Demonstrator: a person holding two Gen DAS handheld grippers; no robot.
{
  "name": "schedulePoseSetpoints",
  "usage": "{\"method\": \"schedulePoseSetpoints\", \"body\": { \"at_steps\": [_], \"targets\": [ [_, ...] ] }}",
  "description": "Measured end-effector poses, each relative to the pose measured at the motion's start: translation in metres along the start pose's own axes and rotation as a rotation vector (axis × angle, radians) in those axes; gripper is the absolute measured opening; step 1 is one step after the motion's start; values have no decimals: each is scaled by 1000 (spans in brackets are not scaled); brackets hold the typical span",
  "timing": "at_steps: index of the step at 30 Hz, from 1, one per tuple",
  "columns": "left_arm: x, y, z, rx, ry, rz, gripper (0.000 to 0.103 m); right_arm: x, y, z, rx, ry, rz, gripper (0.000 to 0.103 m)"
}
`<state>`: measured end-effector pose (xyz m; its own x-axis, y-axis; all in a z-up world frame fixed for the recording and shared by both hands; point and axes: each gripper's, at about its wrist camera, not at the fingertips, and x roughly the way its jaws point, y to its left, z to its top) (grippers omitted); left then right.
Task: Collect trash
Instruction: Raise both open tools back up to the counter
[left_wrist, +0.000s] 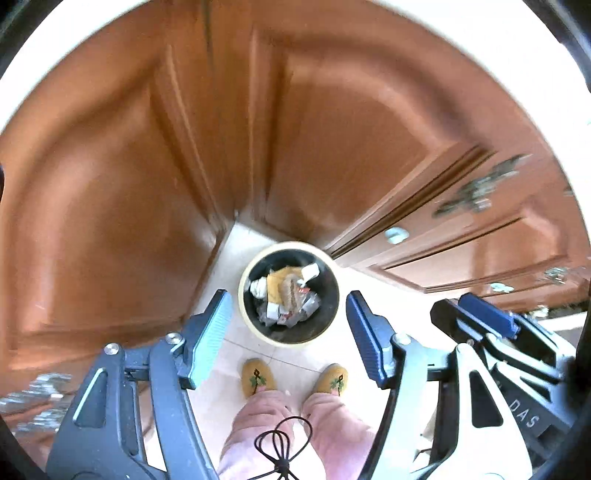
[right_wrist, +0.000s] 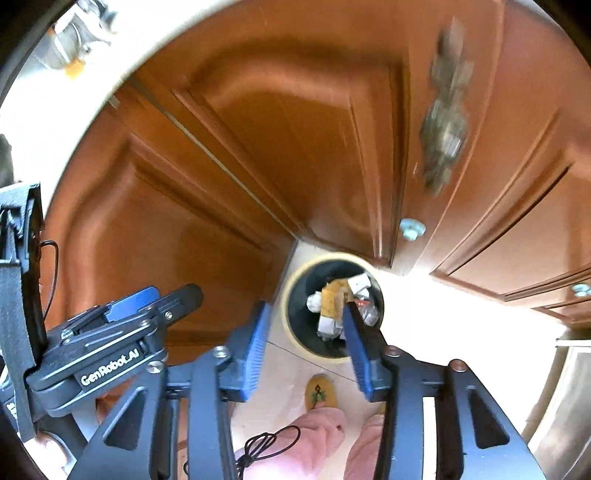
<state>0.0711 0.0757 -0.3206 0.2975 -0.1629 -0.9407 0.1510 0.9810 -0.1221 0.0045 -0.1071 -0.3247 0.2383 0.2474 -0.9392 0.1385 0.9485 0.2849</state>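
Observation:
A round bin with a cream rim (left_wrist: 243, 295) (right_wrist: 286, 314) and a black liner stands on the pale floor in the corner of the cabinets, far below both grippers. Inside lies trash (left_wrist: 284, 291) (right_wrist: 330, 304): crumpled white paper, shiny wrappers and a tan packet. My left gripper (left_wrist: 287, 299) hangs high over the bin, open, with nothing between its pads. My right gripper (right_wrist: 306, 305) is also open and empty, with its right finger (right_wrist: 360, 339) across part of the bin in its own view. Each gripper shows in the other's view, the right gripper (left_wrist: 452, 306) and the left gripper (right_wrist: 173, 291).
Brown wooden cabinet doors (left_wrist: 110, 184) with pale knobs (left_wrist: 396, 234) (right_wrist: 412, 228) close in the corner. A person's yellow slippers (left_wrist: 256, 376) and pink trouser legs (left_wrist: 258, 432) stand just in front of the bin. A steel appliance (right_wrist: 565, 398) is at the right. A black cable loop (left_wrist: 280, 443) dangles below.

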Motion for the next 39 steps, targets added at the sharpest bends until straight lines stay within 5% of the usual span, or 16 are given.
{"method": "schedulePoseSetpoints", "body": {
  "at_steps": [11, 18, 29, 39],
  "targets": [
    [-168, -55, 62, 195, -199, -30, 61, -183, 51, 55, -11, -206, -23, 62],
    [-238, -76, 109, 257, -337, -54, 66, -273, 70, 92, 7, -365, -56, 67],
    [-278, -108, 190, 299, -418, -67, 68, -350, 65, 168, 66, -492, -85, 71],
    [-280, -131, 298, 255, -453, -30, 72, -371, 29, 286, 8, -560, -54, 81]
  ]
}}
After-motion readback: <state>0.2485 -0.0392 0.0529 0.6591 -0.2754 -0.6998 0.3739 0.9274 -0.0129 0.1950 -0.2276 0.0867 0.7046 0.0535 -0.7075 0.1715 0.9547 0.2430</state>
